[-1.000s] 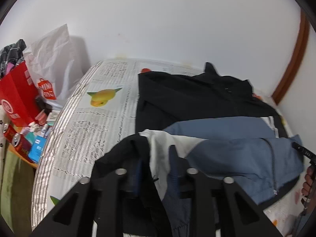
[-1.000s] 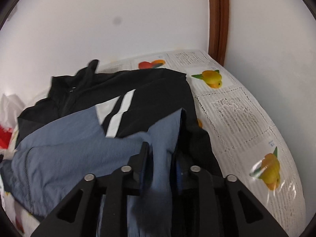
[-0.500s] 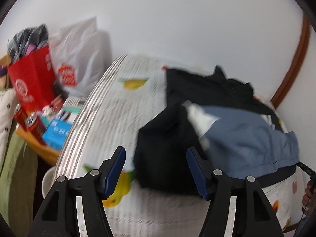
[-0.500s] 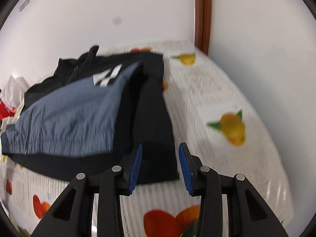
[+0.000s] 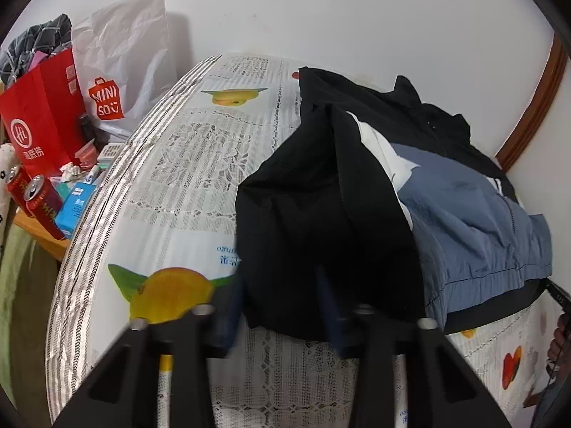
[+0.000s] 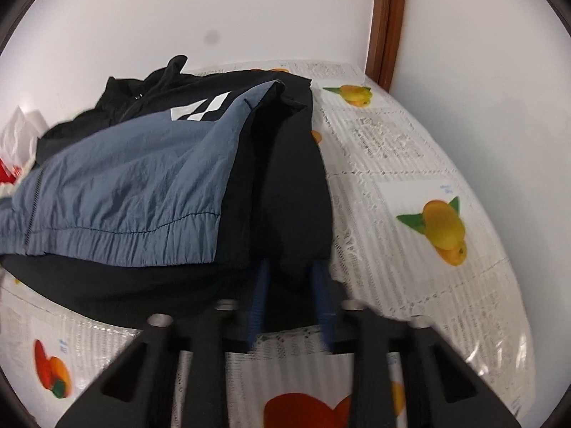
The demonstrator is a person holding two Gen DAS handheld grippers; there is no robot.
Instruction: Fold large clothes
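A black and blue-grey jacket [image 5: 464,214] lies spread on the fruit-printed tablecloth [image 5: 185,178]. Its black sleeve [image 5: 321,214] is folded toward me. My left gripper [image 5: 280,306] straddles that sleeve's near end, and its jaws are closing with the black cloth between them. In the right wrist view the jacket [image 6: 125,185] shows a white logo, and the other black sleeve [image 6: 296,178] runs down its right side. My right gripper [image 6: 289,303] has that sleeve's end between its blue pads [image 6: 257,303], jaws closing. Both sleeves still rest on the table.
Left of the table a low wooden stand holds a red paper bag [image 5: 39,107], a white shopping bag [image 5: 121,64], red cans [image 5: 39,196] and a blue box [image 5: 75,207]. A brown door frame [image 6: 387,18] rises behind the table's right corner. A hand [image 5: 558,339] shows at the right edge.
Both grippers let go of the jacket parts they held, opened wide and drew back to the near edge. Now they sit lower over the sleeve ends, jaws narrower.
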